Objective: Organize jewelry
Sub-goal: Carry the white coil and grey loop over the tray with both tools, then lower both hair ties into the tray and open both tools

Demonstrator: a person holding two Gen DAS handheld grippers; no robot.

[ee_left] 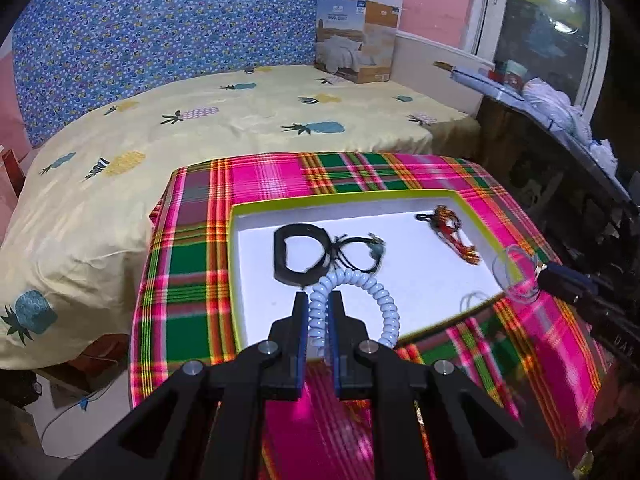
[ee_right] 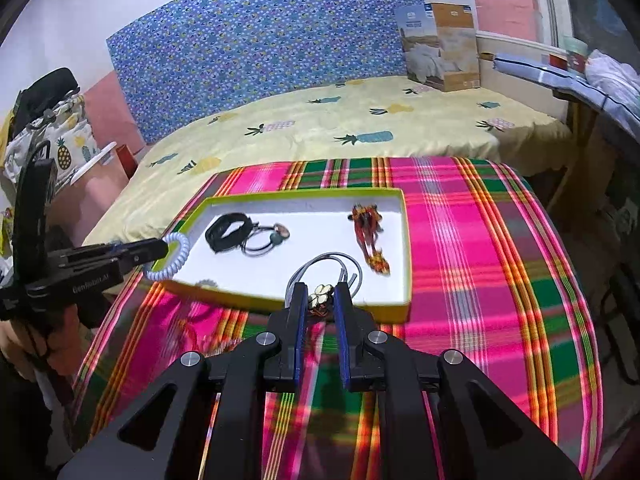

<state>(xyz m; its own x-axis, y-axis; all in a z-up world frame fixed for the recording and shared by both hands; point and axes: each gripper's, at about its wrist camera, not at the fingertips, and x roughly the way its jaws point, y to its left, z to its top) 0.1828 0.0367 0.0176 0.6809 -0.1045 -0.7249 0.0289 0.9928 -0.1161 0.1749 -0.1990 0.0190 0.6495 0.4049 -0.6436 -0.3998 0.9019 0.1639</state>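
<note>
My left gripper is shut on a white spiral coil band, which hangs over the near edge of the green-rimmed white tray. In the right wrist view that gripper holds the coil at the tray's left corner. My right gripper is shut on a grey cord bracelet with a gold clover charm, just above the tray's near rim. In the tray lie a black band, a black cord bracelet and a red-orange braided bracelet.
The tray rests on a pink and green plaid cloth over a small table. Behind it is a bed with a pineapple-print sheet and a cardboard box. A cluttered shelf runs along the right, and a person's hand shows at left.
</note>
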